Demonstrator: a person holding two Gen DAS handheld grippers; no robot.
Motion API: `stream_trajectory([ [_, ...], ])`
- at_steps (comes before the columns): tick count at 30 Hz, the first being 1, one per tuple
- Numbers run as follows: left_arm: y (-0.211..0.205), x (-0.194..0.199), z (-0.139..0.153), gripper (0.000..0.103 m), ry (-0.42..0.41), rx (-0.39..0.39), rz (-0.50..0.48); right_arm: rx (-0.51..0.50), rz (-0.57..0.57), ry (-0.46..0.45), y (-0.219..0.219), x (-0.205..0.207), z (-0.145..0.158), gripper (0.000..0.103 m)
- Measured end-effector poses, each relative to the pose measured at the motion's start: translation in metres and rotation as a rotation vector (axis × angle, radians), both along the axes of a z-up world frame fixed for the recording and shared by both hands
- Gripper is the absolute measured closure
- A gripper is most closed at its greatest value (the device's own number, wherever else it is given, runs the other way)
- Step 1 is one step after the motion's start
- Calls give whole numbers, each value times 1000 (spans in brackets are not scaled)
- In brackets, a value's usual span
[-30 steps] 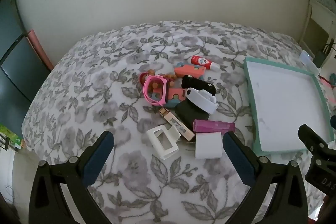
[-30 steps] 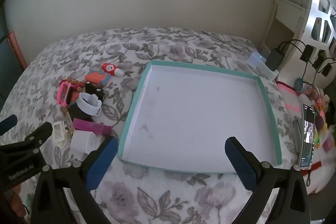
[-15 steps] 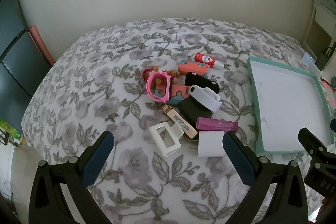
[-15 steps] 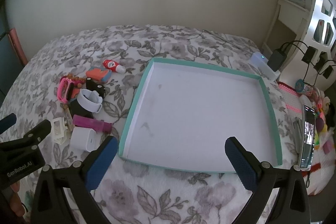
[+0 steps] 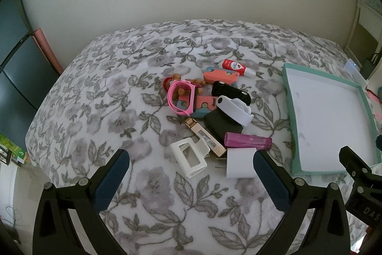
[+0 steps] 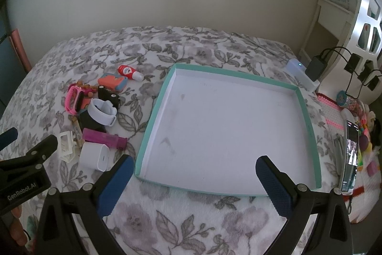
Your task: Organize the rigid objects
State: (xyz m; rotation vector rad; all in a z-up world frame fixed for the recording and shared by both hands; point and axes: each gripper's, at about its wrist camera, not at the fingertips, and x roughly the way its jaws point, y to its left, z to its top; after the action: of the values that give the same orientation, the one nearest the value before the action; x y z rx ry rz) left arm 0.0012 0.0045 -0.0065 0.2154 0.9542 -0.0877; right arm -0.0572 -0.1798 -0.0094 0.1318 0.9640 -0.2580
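A heap of small items lies on the floral bedspread: a white clip (image 5: 189,157), a white charger cube (image 5: 240,163), a magenta tube (image 5: 247,140), a white strap (image 5: 235,110), a pink watch (image 5: 180,97) and a red-capped bottle (image 5: 237,67). My left gripper (image 5: 191,181) hovers open just in front of the clip and cube, holding nothing. To the right sits a shallow teal-rimmed tray (image 6: 152,121) with a bare white floor. My right gripper (image 6: 192,185) is open over the tray's near edge. The same heap (image 6: 95,118) shows left of the tray.
The bed ends at a wall behind. A phone (image 6: 349,154), toys and chargers with cables (image 6: 315,67) crowd the right side beside the bed. A dark cabinet (image 5: 14,78) stands to the left. The left gripper's body (image 6: 21,171) shows at the right wrist view's lower left.
Both views have slid slightly: the heap sits a little farther right in the left wrist view, the tray a little farther right in the right wrist view. Both grippers stayed open.
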Motion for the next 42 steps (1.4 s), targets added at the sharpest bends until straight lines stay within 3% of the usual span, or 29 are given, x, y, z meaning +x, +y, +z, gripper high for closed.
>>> stream_trajectory([
  [42,2,-2,-5,0,10,-1,11,-2,1,13,0,1,-4,0],
])
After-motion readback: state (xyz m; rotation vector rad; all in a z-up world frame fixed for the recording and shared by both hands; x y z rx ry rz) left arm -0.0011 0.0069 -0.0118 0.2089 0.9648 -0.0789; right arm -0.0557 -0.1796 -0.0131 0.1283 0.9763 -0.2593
